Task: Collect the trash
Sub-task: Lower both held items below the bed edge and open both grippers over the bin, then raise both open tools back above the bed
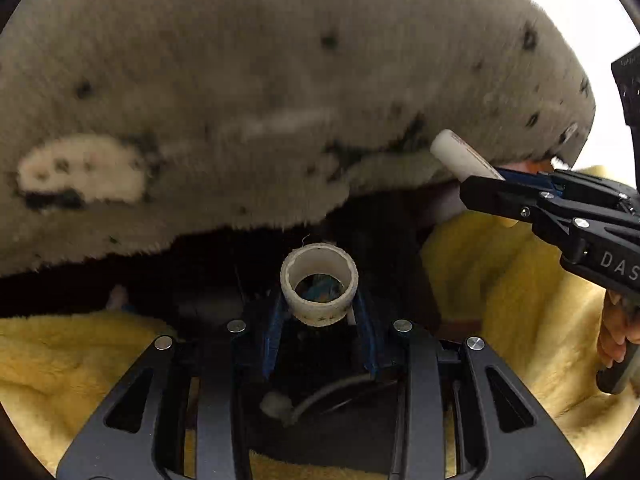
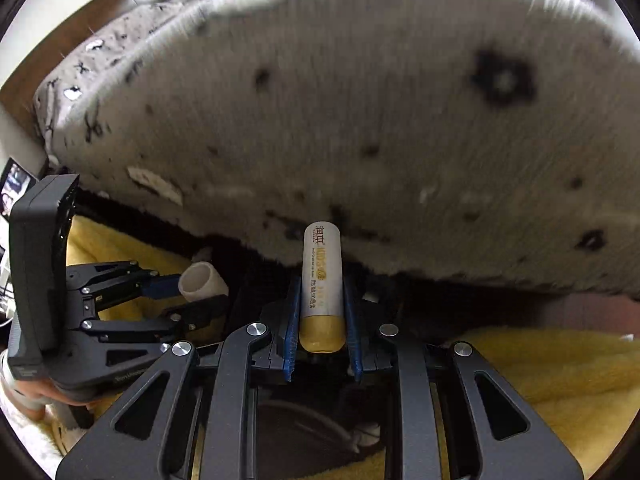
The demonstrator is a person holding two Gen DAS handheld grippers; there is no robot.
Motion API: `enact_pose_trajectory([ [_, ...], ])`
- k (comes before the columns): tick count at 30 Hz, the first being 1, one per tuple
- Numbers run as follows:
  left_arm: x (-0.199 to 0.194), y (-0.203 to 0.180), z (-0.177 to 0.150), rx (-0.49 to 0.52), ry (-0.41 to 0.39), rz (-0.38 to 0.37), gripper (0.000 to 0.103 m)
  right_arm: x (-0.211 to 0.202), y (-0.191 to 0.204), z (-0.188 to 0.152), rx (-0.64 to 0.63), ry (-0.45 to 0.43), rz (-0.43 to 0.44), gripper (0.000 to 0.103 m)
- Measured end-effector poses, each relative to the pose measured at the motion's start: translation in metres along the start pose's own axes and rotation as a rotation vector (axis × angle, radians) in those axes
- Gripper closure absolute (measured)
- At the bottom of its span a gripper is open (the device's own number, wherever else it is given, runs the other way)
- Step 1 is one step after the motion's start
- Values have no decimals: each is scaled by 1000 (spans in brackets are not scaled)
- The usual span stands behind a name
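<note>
Left gripper [image 1: 319, 312]: 2 blue-padded fingers pinch a short white ring of tube, its open end facing the camera; jaws partly closed, 1 pad on each side of the ring.
White ring [image 1: 319, 289]: an empty tape core or similar, rim grubby; held at the fingertips, just ahead of the left gripper; through its bore a blurred blue and orange scrap shows.
Right gripper [image 2: 322, 312]: jaws pressed in on a lip-balm-style tube, pads flat against both its sides.
Tube [image 2: 322, 280]: white body with printed lettering, yellow cap end toward the camera, white end pointing away beyond the fingertips; lies in line with the fingers.
Cross-check, left view: right gripper [image 1: 486, 184] enters from the right edge, the white tube [image 1: 460, 156] sticking out ahead of its tips.
Cross-check, right view: left gripper [image 2: 192, 296] sits to the left, ring [image 2: 200, 280] between its fingers.
Grey spotted blanket [image 1: 280, 80]: fluffy, dark specks and 1 pale patch; fills the field ahead of and above both grippers; blurred.
Yellow fleece [image 1: 500, 280]: plush cover below and to both sides of the grippers.
Dark gap [image 1: 240, 272]: black area directly ahead of the left fingertips, between blanket and fleece; contents not readable.
Person's hand [image 1: 616, 336]: fingers wrapped on the right gripper's handle, far right edge of the left view.
Small screen [image 2: 14, 186]: lit, far left edge of the right view; content cannot be read.
</note>
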State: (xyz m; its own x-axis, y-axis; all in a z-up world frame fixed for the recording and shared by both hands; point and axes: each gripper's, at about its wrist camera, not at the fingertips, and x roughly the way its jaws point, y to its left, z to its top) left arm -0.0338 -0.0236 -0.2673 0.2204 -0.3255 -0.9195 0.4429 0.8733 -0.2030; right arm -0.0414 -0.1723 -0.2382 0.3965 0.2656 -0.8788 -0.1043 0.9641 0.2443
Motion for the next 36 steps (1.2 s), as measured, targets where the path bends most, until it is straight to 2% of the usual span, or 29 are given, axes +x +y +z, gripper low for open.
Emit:
enact_pose_trajectory([
  [8, 38, 2, -6, 5, 117, 10, 72, 41, -10, -16, 48, 142, -1, 82],
  [14, 44, -1, -10, 6, 141, -1, 71, 47, -12, -16, 62, 155, -7, 80],
  [18, 40, -1, -8, 5, 136, 1, 56, 42, -14, -10, 69, 147, -19, 80],
  [19, 38, -1, -4, 2, 130, 1, 50, 38, -17, -7, 75, 140, -23, 79],
  [20, 35, 0, -2, -2, 123, 2, 46, 33, -20, -7, 80, 130, -28, 73],
  [21, 32, 0, -1, -6, 113, 7, 38, 28, -23, -6, 85, 115, -36, 67],
  [23, 26, 4, 2, -7, 92, 16, 34, 18, -25, -3, 91, 81, -51, 49],
  [25, 14, 5, 7, -3, 60, 24, 28, 3, -28, 3, 90, 30, -56, 40],
  [29, -22, 0, 18, 46, -47, 72, 25, -30, -26, 12, 63, -79, -93, 16],
  [36, -106, -3, 47, 85, -257, 120, 21, -88, -20, 37, 12, -236, -129, 15],
])
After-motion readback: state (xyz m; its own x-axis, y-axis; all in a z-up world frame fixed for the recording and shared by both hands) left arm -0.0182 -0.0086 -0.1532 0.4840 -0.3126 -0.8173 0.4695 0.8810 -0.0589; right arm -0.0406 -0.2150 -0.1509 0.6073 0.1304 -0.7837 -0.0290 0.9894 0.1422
